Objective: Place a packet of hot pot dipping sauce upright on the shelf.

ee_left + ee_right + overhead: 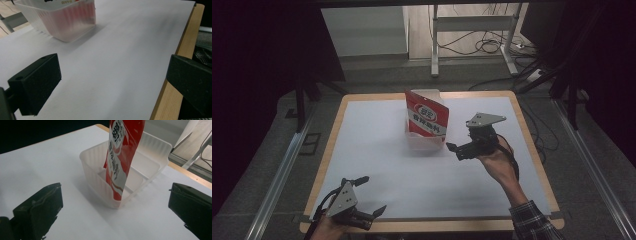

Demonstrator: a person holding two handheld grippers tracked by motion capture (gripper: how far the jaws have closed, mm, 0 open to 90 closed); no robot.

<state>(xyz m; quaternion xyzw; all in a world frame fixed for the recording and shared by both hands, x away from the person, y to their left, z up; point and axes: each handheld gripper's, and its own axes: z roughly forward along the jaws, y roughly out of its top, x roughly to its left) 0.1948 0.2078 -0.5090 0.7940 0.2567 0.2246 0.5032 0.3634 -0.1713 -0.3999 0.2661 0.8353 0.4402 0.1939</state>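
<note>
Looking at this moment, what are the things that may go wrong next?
1. The red pouch stands tall and leans in the shallow translucent tray; a nudge might tip it out.
2. The tray looks light, so the open right gripper, close beside it, may push it across the white sheet instead of gripping.
3. The left gripper, also open, sits at the table's near edge and may knock the wood.

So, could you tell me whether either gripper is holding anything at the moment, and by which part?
Nothing is held. The left gripper and the right gripper both have open jaws; the red pouch stands untouched in the clear plastic bin.
</note>
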